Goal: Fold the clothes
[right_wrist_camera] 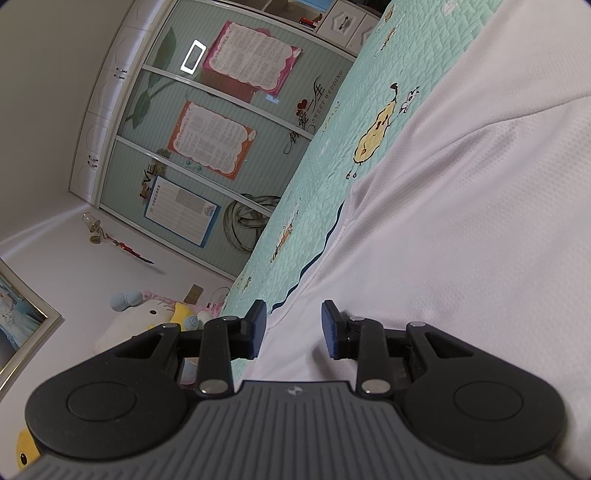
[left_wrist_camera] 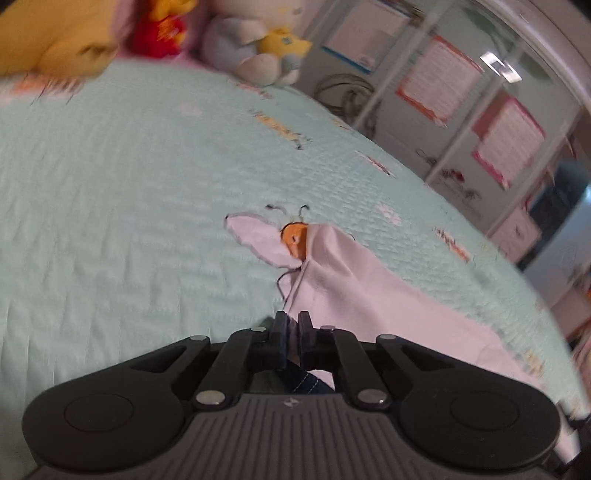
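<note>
A white garment [left_wrist_camera: 351, 288] lies spread on the mint-green quilted bedspread [left_wrist_camera: 129, 184] and runs off to the right. My left gripper [left_wrist_camera: 291, 325] is shut on a bunched edge of it, with dark navy trim showing just under the pads. In the right wrist view the same white garment [right_wrist_camera: 461, 221] fills the right side, and its navy-trimmed hem [right_wrist_camera: 317, 254] runs along the bedspread [right_wrist_camera: 332, 147]. My right gripper [right_wrist_camera: 293, 326] stands open low over that hem. White fabric shows in the gap, and neither pad presses on it.
Plush toys [left_wrist_camera: 255, 44] and a yellow cushion [left_wrist_camera: 55, 33] sit at the head of the bed. A wardrobe with sliding doors and posters [right_wrist_camera: 203, 147] stands past the bed's edge. More plush toys [right_wrist_camera: 147, 314] lie near the wall.
</note>
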The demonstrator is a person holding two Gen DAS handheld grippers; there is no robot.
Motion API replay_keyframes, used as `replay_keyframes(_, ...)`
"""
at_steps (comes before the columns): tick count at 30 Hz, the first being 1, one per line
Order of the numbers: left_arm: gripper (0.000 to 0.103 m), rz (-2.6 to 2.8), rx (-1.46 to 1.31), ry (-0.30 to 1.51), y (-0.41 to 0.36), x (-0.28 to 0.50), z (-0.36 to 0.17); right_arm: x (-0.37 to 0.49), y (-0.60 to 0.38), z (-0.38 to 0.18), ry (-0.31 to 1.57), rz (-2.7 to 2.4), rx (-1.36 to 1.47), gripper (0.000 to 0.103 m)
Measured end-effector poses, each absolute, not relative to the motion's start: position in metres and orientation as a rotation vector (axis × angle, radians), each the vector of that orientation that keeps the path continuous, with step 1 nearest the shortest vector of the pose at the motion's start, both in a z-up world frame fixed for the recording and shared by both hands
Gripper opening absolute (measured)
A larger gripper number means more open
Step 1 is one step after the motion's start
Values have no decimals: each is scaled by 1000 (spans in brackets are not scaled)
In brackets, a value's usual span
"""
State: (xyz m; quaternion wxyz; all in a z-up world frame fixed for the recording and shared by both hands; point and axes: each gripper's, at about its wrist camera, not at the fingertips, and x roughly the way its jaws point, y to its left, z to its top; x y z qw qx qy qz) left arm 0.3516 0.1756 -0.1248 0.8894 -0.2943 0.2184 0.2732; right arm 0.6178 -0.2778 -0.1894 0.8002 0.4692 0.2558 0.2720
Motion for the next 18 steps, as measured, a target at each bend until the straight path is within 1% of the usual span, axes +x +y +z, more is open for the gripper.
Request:
replay_keyframes(2,7,555,-562,466,178,357,-125,618,-278,-189,549,583,1006,33)
replay_keyframes(3,10,554,-557,469,179,357,-123,618,-278,-189,548,583,1005,33)
replay_keyframes(5,26,548,-556,475,171,345,-117,618,-278,-189,548,584,1004,33)
replay_keyframes(6,40,543,-555,477,166,338,-114,618,-278,-189,549,584,1003,33)
replay_keyframes(7,47,539,-555,480,161,331,-111,618,-279,-189,549,584,1003,33)
replay_keyframes(11,54,342,-622,535,126,295,-105,619,-279,-189,550,585,1008,33)
replay_keyframes(14,57,259,-598,606,93,269,-106,618,-279,-189,551,585,1012,33)
replay_keyframes(17,58,231,-568,650,74,253,-113,618,-279,-189,551,586,1016,33)
replay_keyframes(18,55,227,-548,656,70,251,-114,618,-279,-189,550,586,1016,33)
